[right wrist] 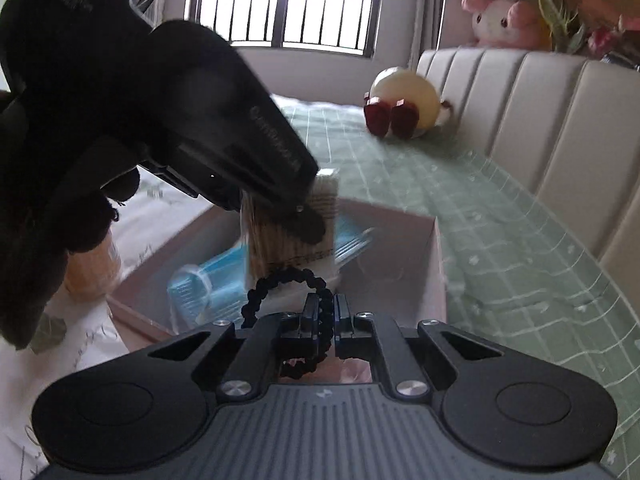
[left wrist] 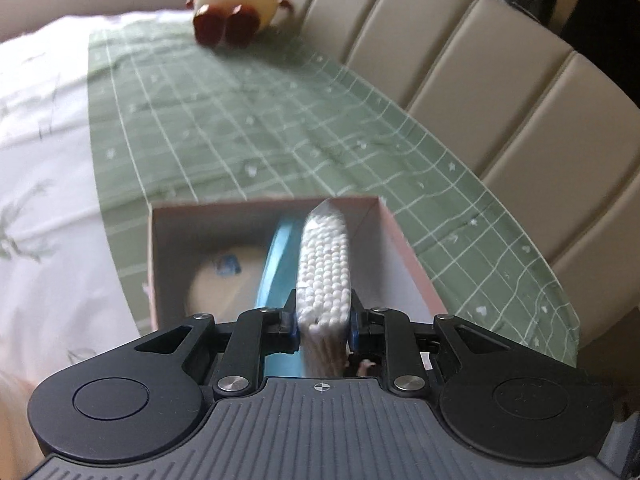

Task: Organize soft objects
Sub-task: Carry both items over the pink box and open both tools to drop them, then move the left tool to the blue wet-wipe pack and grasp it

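My left gripper (left wrist: pixel 324 316) is shut on a clear pack of white cotton swabs (left wrist: pixel 324 264), held upright inside an open pink box (left wrist: pixel 404 256). A blue pack of face masks (left wrist: pixel 276 264) stands beside the swabs in the box, and a round beige item (left wrist: pixel 216 280) lies at the bottom. In the right wrist view the left gripper (right wrist: pixel 304 216) reaches down from the left with the swab pack (right wrist: pixel 288 248) over the box (right wrist: pixel 436 248) and the blue masks (right wrist: pixel 208 280). My right gripper (right wrist: pixel 326 312) is shut on a black beaded hair tie (right wrist: pixel 280 276) at the box's near edge.
The box sits on a green checked cloth (left wrist: pixel 240 128) over a white floral sheet (left wrist: pixel 40 160). A cream round plush with dark red feet (right wrist: pixel 400 108) lies by the padded beige headboard (left wrist: pixel 500 80). A pink plush (right wrist: pixel 500 20) sits on top of the headboard. An orange-beige object (right wrist: pixel 92 272) stands left of the box.
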The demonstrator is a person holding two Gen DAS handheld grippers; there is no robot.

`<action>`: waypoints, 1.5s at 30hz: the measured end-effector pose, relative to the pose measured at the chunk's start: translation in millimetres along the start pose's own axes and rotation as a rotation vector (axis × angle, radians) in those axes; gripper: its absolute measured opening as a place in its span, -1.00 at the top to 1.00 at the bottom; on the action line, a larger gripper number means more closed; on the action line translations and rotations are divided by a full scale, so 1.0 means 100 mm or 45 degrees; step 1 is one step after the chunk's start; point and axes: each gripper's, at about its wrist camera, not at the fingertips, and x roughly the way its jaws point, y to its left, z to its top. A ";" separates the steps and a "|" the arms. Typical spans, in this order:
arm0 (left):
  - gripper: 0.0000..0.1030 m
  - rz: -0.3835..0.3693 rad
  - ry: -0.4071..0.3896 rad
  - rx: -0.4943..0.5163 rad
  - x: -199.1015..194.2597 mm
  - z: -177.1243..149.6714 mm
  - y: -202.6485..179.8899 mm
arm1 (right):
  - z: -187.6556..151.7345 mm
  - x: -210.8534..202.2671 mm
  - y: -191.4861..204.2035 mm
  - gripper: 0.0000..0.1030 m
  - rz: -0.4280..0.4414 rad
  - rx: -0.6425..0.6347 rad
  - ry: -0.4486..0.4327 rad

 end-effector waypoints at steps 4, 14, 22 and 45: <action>0.32 0.032 0.068 0.055 0.13 -0.11 -0.04 | -0.03 0.03 -0.04 0.86 0.023 0.047 0.013; 0.30 0.002 -0.060 0.086 -0.08 -0.14 -0.09 | -0.01 0.09 -0.12 0.80 0.005 0.099 0.005; 0.30 -0.045 -0.271 -0.014 -0.47 -0.09 0.02 | -0.12 -0.30 -0.16 -0.19 -0.075 0.156 -0.233; 0.30 0.378 -0.597 -0.066 -2.24 -1.91 0.97 | -0.43 -0.81 1.03 -0.28 0.195 0.170 -0.156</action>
